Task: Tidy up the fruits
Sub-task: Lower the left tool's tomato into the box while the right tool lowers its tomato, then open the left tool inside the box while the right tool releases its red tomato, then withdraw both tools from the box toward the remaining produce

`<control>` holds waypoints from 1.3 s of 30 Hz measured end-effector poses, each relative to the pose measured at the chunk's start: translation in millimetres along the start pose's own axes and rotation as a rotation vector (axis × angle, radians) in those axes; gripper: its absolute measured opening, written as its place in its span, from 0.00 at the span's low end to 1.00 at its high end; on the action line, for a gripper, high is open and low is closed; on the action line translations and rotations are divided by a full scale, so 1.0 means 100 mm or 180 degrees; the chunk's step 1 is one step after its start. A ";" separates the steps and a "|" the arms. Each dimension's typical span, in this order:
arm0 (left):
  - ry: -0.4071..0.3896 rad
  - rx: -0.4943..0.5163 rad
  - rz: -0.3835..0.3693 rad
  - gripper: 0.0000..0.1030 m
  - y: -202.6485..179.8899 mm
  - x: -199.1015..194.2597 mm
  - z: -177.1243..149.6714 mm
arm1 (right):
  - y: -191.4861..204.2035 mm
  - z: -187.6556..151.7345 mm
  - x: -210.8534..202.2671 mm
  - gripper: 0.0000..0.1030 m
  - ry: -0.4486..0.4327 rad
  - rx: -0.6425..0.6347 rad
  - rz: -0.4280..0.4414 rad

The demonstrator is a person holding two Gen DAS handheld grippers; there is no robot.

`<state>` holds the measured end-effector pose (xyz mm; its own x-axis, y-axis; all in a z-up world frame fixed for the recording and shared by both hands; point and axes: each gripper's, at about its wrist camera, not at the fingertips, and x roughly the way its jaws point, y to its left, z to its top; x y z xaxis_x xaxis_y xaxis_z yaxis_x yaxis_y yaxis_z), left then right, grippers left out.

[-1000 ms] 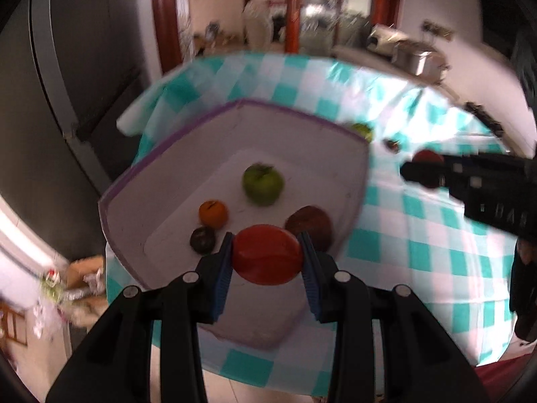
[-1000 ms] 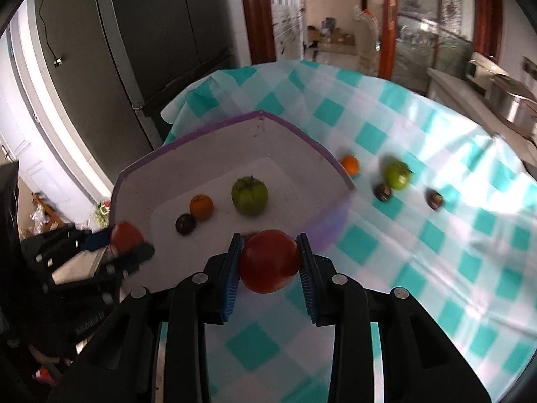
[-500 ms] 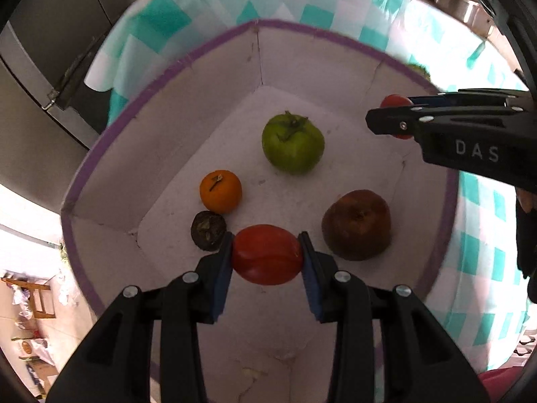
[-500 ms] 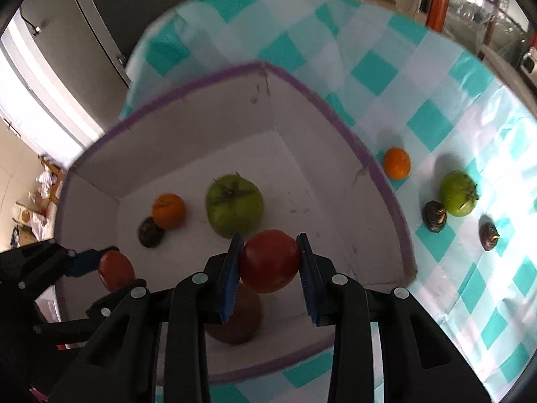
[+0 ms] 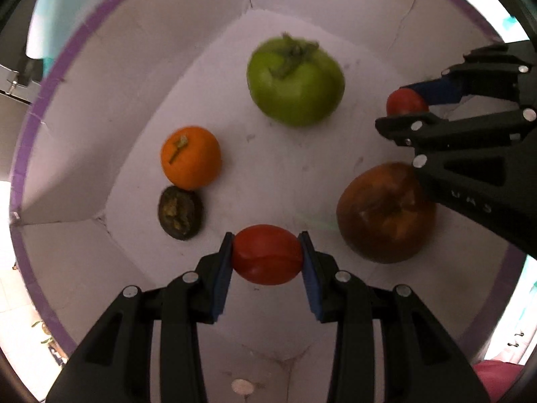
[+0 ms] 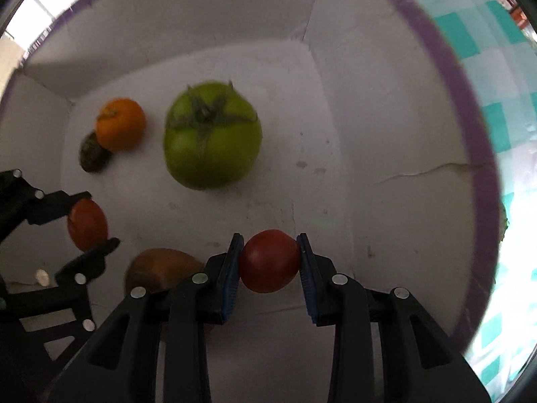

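Here, red tomato [image 5: 266, 254] pinched between left gripper [image 5: 267, 259] fingers [image 5: 223, 268], over box [image 5: 77, 107].

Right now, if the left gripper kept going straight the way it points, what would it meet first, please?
Probably the bare white floor of the box: the left gripper, holding a red tomato, aims between the orange and the brown fruit. Depth is uncertain.

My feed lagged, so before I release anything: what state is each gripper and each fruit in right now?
Left gripper: jaws shut on the oval red tomato, over the box.
Right gripper: jaws shut on the round red tomato, over the box.
Green tomato: lying loose in the box.
Orange: lying in the box, against the dark fruit.
Brown fruit: lying in the box.
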<state>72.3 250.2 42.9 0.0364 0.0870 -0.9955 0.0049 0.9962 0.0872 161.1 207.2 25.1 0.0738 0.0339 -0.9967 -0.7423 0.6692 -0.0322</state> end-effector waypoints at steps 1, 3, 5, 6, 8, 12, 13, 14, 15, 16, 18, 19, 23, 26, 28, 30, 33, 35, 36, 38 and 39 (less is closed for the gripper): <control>0.0071 -0.0010 0.0003 0.38 0.00 0.03 0.02 | -0.02 0.00 0.01 0.32 0.0009 0.0004 0.0024; 0.0151 -0.0010 -0.0009 0.38 0.01 0.08 0.04 | -0.01 0.03 0.02 0.32 0.0041 -0.0025 0.0053; 0.0271 -0.0021 0.0000 0.38 0.01 0.14 0.06 | 0.01 0.05 0.04 0.32 0.0104 -0.0071 0.0067; 0.0324 -0.0029 0.0008 0.38 0.01 0.16 0.07 | 0.01 0.05 0.04 0.33 0.0110 -0.0072 0.0078; 0.0345 -0.0047 -0.0002 0.39 0.01 0.15 0.07 | 0.02 0.05 0.03 0.33 0.0120 -0.0064 0.0091; 0.0327 -0.0087 -0.0034 0.59 0.05 0.11 0.11 | -0.03 0.07 0.02 0.35 0.0109 0.0036 0.0104; 0.0305 -0.0082 -0.0035 0.59 0.05 0.08 0.12 | -0.03 0.08 0.01 0.36 0.0098 0.0036 0.0082; 0.0288 -0.0076 -0.0033 0.59 0.07 0.06 0.12 | -0.03 0.08 0.00 0.38 0.0091 0.0041 0.0056; 0.0267 -0.0069 -0.0028 0.61 0.09 0.04 0.11 | -0.03 0.07 -0.01 0.39 0.0074 0.0060 0.0039; 0.0244 -0.0071 -0.0024 0.64 0.09 0.01 0.11 | -0.03 0.08 -0.03 0.44 0.0052 0.0082 0.0045; 0.0165 -0.0114 -0.0032 0.68 0.11 -0.08 0.14 | -0.05 0.08 -0.07 0.57 0.0015 0.0137 0.0045; 0.0062 -0.0167 -0.0017 0.68 0.13 -0.15 0.13 | -0.05 0.07 -0.11 0.63 -0.0019 0.0175 -0.0036; -0.0747 -0.0334 0.0075 0.68 0.21 -0.69 -0.04 | -0.02 -0.15 -0.62 0.63 -0.0658 0.0340 -0.0250; -0.1564 -0.0375 0.0121 0.83 0.21 -1.29 -0.38 | 0.04 -0.58 -1.30 0.81 -0.1459 0.0697 -0.0329; -0.2010 -0.0352 0.0127 0.94 0.17 -1.62 -0.63 | 0.01 -0.94 -1.68 0.84 -0.1815 0.0940 -0.0369; -0.2439 -0.0283 0.0165 0.98 0.07 -1.91 -0.92 | 0.02 -1.41 -1.97 0.84 -0.2011 0.1183 -0.0441; -0.2795 -0.0085 0.0016 0.98 -0.25 -2.15 -1.42 | 0.09 -2.05 -2.09 0.84 -0.2065 0.1478 -0.0611; -0.2890 0.0073 -0.0164 0.98 -0.45 -2.13 -1.64 | 0.17 -2.55 -2.13 0.84 -0.2064 0.1753 -0.0677; -0.2909 0.0166 -0.0253 0.98 -0.54 -2.12 -1.75 | 0.20 -2.79 -2.06 0.84 -0.2040 0.1875 -0.0694; -0.2886 0.0447 -0.0435 0.98 -0.87 -2.07 -1.90 | 0.31 -3.24 -2.02 0.84 -0.1947 0.2143 -0.0750; -0.2828 0.0639 -0.0544 0.98 -1.04 -2.09 -1.97 | 0.31 -3.50 -2.00 0.84 -0.1884 0.2277 -0.0764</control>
<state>-132.4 130.3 234.7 0.7716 -0.1817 -0.6097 0.2507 0.9676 0.0290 -110.0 -38.1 197.8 0.6409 0.0753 -0.7639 -0.0956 0.9953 0.0178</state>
